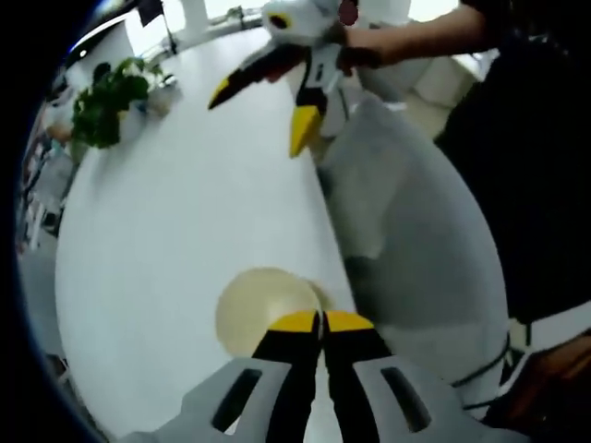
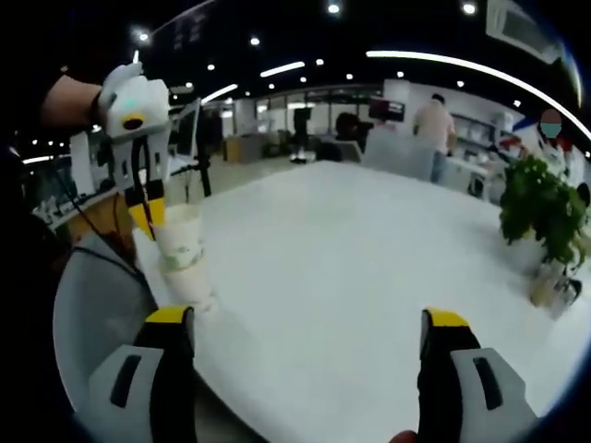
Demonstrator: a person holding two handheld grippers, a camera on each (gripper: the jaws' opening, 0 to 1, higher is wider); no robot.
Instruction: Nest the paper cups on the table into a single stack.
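in the left gripper view, the left gripper [image 1: 322, 325] is rising from the bottom edge with its two black, yellow-tipped jaws pressed narrow together, their tips pinching the near rim of a pale cream paper cup [image 1: 263, 309] whose round open mouth is facing the camera. the cup is sitting near the edge of the round white table [image 1: 185, 231], just beside the grey chair back [image 1: 420, 240] standing against that edge. farther along the same edge the right gripper [image 1: 277, 101], white-bodied with black and yellow jaws, is hovering above the tabletop in a person's hand [image 1: 365, 51], its jaws spread wide and holding nothing. a leafy green potted plant [image 1: 109, 101] is standing at the far side of the table.

in the right gripper view, the right gripper [image 2: 309, 323] is showing its own two yellow-tipped jaws set wide apart with bare tabletop [image 2: 351, 277] between them. the left gripper [image 2: 148, 217] is coming in from the left, pointing downward, its yellow tips closed on the rim of the top cup of a short stack of white paper cups [image 2: 185, 258] standing upright near the table's edge, beside the grey chair [image 2: 97, 305]. the potted plant [image 2: 543, 208] is standing at the right edge of the table. a person [image 2: 434, 125] is standing in the office background beyond the table.
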